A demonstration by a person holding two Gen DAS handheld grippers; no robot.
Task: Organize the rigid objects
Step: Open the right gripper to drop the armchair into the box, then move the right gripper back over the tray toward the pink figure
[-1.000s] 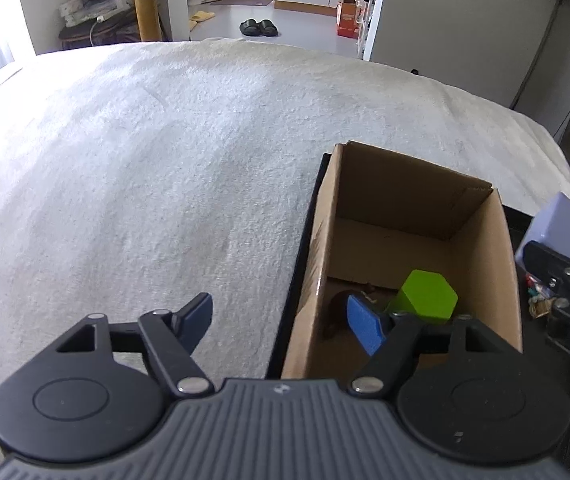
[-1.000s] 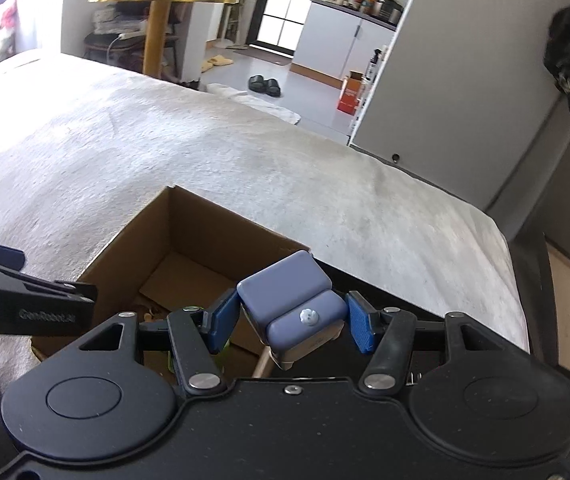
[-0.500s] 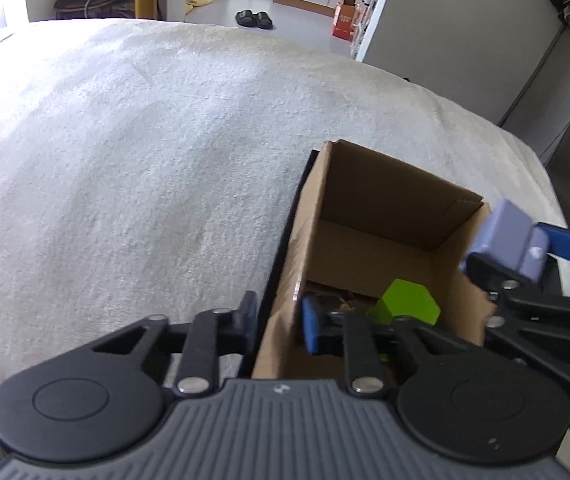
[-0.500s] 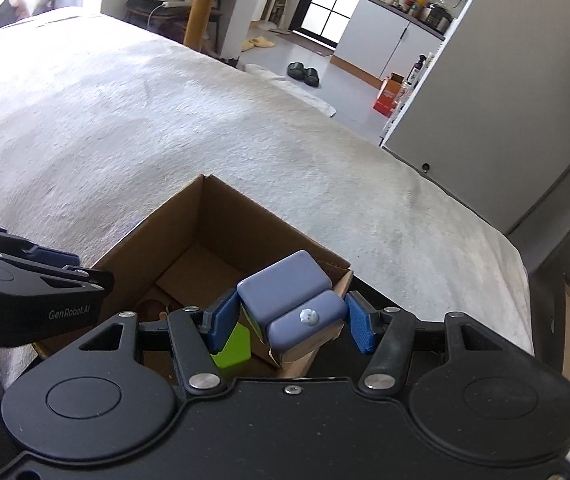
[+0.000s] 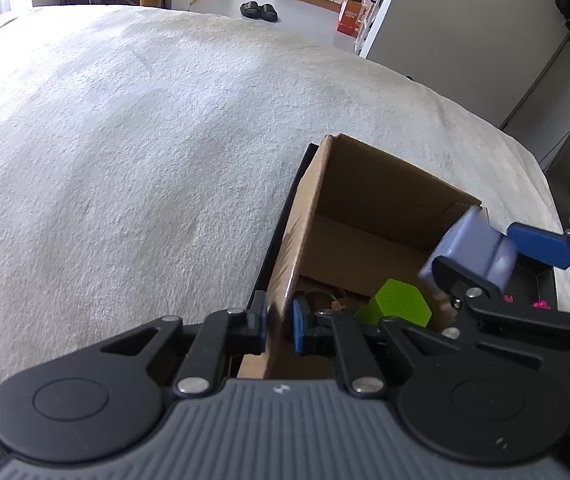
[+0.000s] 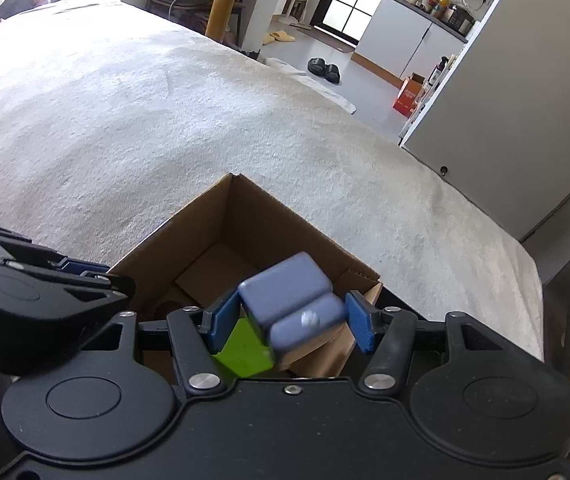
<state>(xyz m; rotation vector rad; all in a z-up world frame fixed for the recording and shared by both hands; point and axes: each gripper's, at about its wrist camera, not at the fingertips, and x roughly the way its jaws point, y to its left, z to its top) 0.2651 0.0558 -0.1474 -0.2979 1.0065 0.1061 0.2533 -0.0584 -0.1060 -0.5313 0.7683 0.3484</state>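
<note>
An open cardboard box [image 5: 369, 184] stands on a white bedspread; it also shows in the right wrist view [image 6: 253, 220]. A lime-green block [image 5: 397, 304] lies inside it, seen too in the right wrist view [image 6: 245, 348]. My left gripper [image 5: 279, 322] is shut on the box's left wall. My right gripper [image 6: 289, 322] is over the box's right side, jaws now wider than the grey-blue block [image 6: 291, 304] between them; the block is blurred and touches only the left pad, if any. The block also shows in the left wrist view [image 5: 469, 246].
The white bedspread [image 5: 125, 140] spreads left and beyond the box. A dark tray [image 5: 541, 284] with small pink bits lies right of the box. A grey wall panel [image 6: 505, 100] and floor with black slippers [image 6: 323, 69] lie past the bed.
My left gripper closed onto the box's left wall. My right gripper carried the grey-blue block over the box and its jaws have spread; the block is now blurred.
</note>
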